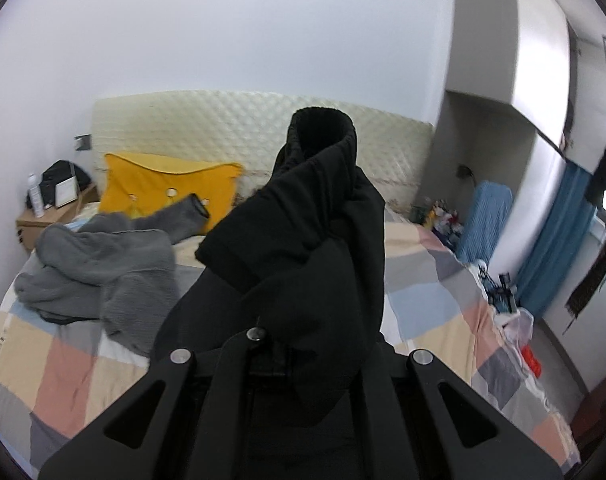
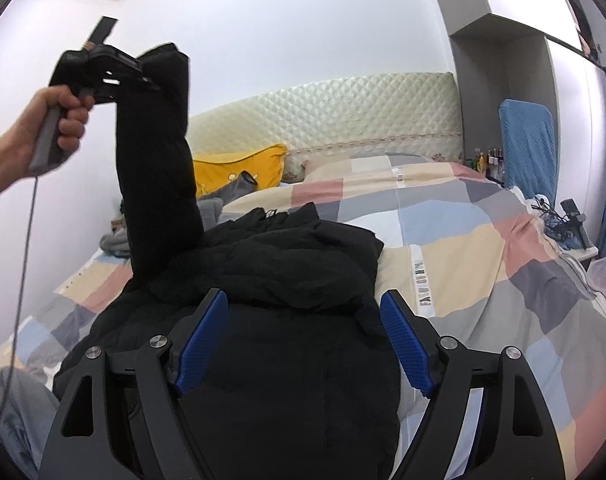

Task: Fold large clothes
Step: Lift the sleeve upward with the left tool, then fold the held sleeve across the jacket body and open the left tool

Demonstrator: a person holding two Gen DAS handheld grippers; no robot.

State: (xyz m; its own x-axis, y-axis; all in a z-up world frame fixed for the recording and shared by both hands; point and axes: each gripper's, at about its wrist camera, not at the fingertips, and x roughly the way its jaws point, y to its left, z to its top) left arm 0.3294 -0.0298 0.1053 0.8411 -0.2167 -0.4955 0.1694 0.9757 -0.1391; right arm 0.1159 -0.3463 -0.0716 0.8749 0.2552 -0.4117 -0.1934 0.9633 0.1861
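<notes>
A black padded jacket (image 2: 287, 280) lies bunched on the checked bed cover (image 2: 483, 248). My left gripper (image 2: 143, 76) is shut on the jacket's sleeve (image 2: 159, 168) and holds it high above the bed. In the left wrist view the sleeve (image 1: 311, 216) drapes over my left gripper (image 1: 303, 344) and hides its fingertips, with the cuff pointing up. My right gripper (image 2: 305, 340) is open with blue pads (image 2: 201, 344), low over the jacket's body, holding nothing.
A grey fleece garment (image 1: 99, 272) lies crumpled on the bed's left side by a yellow pillow (image 1: 159, 184). A quilted headboard (image 1: 243, 132) backs the bed. A wooden nightstand (image 1: 43, 220) stands left; a blue chair (image 2: 527, 140) and cluttered shelf stand right.
</notes>
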